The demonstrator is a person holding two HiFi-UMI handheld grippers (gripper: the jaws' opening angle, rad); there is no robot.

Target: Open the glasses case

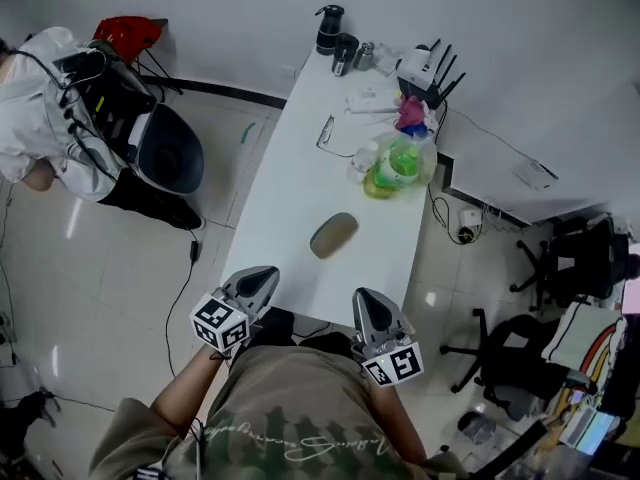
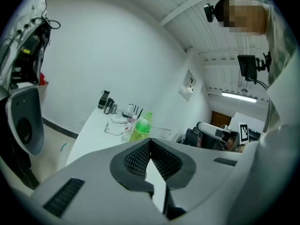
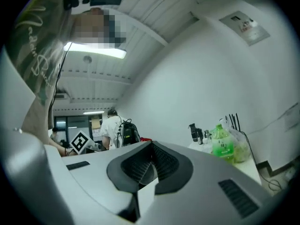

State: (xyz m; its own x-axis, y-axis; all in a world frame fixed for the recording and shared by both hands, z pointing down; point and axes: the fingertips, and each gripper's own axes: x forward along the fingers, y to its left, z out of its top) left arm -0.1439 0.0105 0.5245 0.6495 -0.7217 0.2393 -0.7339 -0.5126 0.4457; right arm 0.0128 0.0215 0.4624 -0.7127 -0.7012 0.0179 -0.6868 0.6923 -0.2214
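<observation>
Operator wears an olive-brown short-sleeve T-shirt (image 1: 290, 408) with pale script lettering; the light-grey moulded-plastic left gripper (image 1: 262, 272) and right gripper (image 1: 361, 296) have black ribbed pads (image 2: 138, 158), each carrying a white cube with black square markers (image 1: 220, 324).

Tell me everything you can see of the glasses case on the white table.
The glasses case is a smooth oval shell, dull grey-brown, its material too small to tell. It looks closed; no seam or hinge shows. It lies flat on the white table, long axis slanted, in the near half, apart from the clutter farther back. Only the table touches it; the left gripper and right gripper hang short of it.
</observation>
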